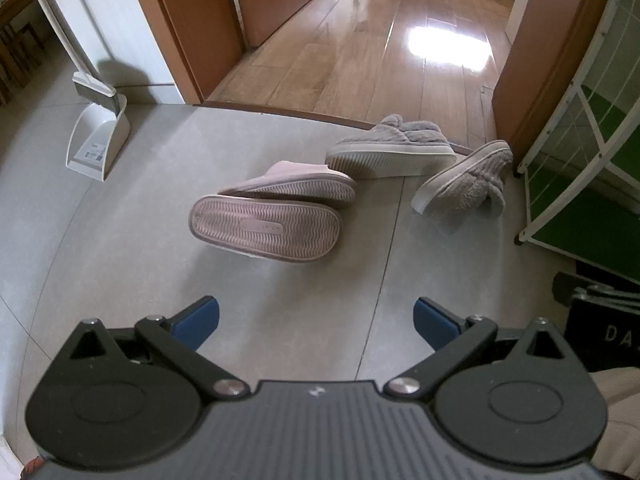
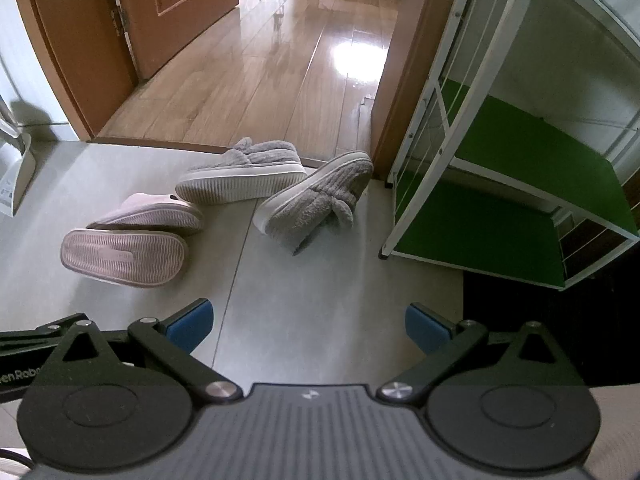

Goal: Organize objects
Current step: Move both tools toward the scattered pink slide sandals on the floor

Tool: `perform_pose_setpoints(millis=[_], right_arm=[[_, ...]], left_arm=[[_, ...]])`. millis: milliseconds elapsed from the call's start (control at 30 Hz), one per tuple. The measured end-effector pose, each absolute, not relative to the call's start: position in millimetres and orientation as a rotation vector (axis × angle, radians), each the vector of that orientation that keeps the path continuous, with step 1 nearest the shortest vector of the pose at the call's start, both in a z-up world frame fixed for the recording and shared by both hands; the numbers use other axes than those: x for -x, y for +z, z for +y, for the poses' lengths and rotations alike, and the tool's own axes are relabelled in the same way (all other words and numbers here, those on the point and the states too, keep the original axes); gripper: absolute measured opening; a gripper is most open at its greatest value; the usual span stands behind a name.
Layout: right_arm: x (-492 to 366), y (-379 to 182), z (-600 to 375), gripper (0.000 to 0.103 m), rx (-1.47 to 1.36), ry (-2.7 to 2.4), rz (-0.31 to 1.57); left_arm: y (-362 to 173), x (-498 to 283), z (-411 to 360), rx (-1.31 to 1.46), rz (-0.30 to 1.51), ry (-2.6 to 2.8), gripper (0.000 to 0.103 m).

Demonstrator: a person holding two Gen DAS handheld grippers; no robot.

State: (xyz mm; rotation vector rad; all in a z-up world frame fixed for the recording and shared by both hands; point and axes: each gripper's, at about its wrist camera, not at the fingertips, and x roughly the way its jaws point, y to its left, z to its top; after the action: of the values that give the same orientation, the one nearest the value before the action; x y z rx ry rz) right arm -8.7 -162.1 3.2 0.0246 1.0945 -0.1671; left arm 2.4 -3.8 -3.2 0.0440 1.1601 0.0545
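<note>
Four slippers lie scattered on the grey tile floor near the doorway. The nearest pink slipper (image 1: 266, 227) rests tipped on its side with its wavy sole facing the camera, and the second pink slipper (image 1: 292, 184) lies just behind it, touching it. Further back, one fluffy grey slipper (image 1: 394, 146) lies on its side showing its ribbed sole, and the other grey slipper (image 1: 468, 182) lies tilted just beside it.
</note>
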Motion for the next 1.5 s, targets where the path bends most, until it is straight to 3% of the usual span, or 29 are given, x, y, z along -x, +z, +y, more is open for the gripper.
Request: perform_pose_setpoints(millis=[1500], right_arm=[[-2, -4, -166, 0.103, -0.025, -0.13, 1.1]], left_arm=[[-13, -13, 0, 0.022, 1.107, 0.03, 0.102]])
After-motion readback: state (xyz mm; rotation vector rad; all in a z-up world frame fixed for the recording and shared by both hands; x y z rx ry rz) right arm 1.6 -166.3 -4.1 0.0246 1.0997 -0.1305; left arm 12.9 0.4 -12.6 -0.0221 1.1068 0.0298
